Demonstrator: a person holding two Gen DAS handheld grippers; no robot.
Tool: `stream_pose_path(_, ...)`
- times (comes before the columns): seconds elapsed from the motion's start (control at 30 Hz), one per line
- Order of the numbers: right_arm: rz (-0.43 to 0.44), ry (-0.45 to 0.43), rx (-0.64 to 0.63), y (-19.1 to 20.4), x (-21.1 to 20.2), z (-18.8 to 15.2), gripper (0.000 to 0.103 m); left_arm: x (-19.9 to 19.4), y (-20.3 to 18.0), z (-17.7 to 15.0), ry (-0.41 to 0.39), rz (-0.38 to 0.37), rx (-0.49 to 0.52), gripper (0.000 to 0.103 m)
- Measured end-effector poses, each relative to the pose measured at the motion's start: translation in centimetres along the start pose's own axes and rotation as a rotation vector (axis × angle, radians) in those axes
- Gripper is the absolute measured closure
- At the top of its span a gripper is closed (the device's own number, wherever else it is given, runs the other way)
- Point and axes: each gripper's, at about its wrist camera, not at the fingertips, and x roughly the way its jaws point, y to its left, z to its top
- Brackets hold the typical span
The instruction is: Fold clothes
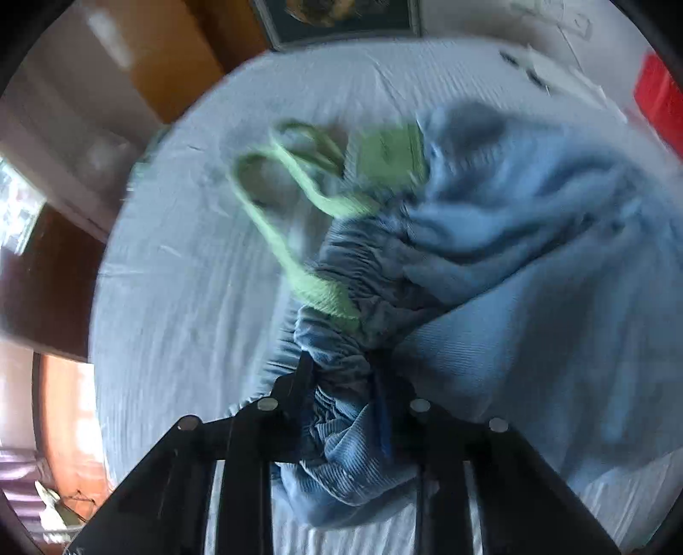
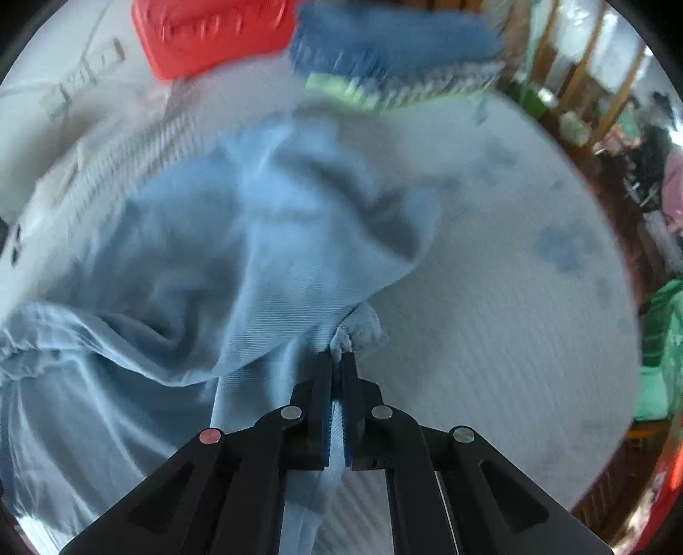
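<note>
A light blue ribbed garment (image 1: 512,239) lies crumpled on the pale bed sheet (image 1: 183,264). Its gathered elastic waistband (image 1: 358,264) carries a pale green drawstring (image 1: 277,205) that loops out to the left. My left gripper (image 1: 341,384) is shut on a bunched stretch of that waistband near the bottom of the left wrist view. In the right wrist view the same blue garment (image 2: 222,239) spreads to the left, and my right gripper (image 2: 340,363) is shut on a thin edge of it, with a small tuft of cloth sticking out beyond the tips.
A red item (image 2: 213,34) and a stack of folded blue and green clothes (image 2: 397,55) lie at the far edge of the bed. White fabric (image 2: 64,128) sits far left. Wooden furniture (image 1: 179,55) and a green pile (image 2: 661,341) stand off the bed's sides.
</note>
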Motion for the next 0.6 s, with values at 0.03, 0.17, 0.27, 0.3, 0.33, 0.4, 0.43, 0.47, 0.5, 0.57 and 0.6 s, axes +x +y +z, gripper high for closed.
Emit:
stream_pose_path(0.03, -0.004, -0.034, 0.018, -1.2, -1.8, -0.2, 0.099, -1.2, 1.2, 0.0, -0.019, -0.004, -0.025, 0.079)
stream_pose_path(0.17, -0.018, -0.090, 0.121, -7.2, -7.3, -2.5, 0.099, -4.4, 4.4, -1.1, -0.033, -0.025, -0.058, 0.079)
stream_pose_path(0.27, -0.035, -0.029, 0.169, -9.9, -7.1, -4.7, 0.099, -2.9, 4.8, -2.2, 0.027, -0.024, -0.053, 0.079)
stream_pose_path(0.3, -0.035, 0.012, 0.186, -11.0, -6.0, -5.9, 0.099, -2.1, 5.0, -2.7, 0.051, -0.021, -0.053, 0.079)
stream_pose_path(0.33, -0.042, 0.045, 0.197, -11.7, -5.0, -6.8, 0.099, -1.1, 5.1, -3.0, 0.076, -0.019, -0.061, 0.079)
stream_pose_path(0.4, -0.055, 0.110, 0.218, -13.0, -3.1, -8.7, 0.099, 0.6, 5.2, -3.4, 0.119, -0.026, -0.081, 0.078)
stream_pose_path(0.43, -0.051, 0.144, 0.230, -13.4, -1.9, -9.7, 0.099, 1.2, 5.1, -3.6, 0.133, -0.040, -0.089, 0.077)
stream_pose_path(0.47, -0.044, 0.180, 0.246, -13.8, -0.8, -10.5, 0.097, 1.7, 5.1, -3.9, 0.148, -0.054, -0.097, 0.075)
stream_pose_path(0.5, -0.048, 0.181, 0.250, -14.0, -0.8, -10.7, 0.093, 1.5, 5.1, -3.8, 0.153, -0.070, -0.100, 0.071)
stream_pose_path(0.57, -0.057, 0.180, 0.257, -14.4, -1.0, -11.1, 0.078, 0.4, 5.3, -3.4, 0.141, -0.102, -0.101, 0.064)
stream_pose_path(0.6, -0.048, 0.159, 0.255, -14.5, -1.7, -10.9, 0.077, -0.4, 5.5, -3.1, 0.124, -0.117, -0.101, 0.058)
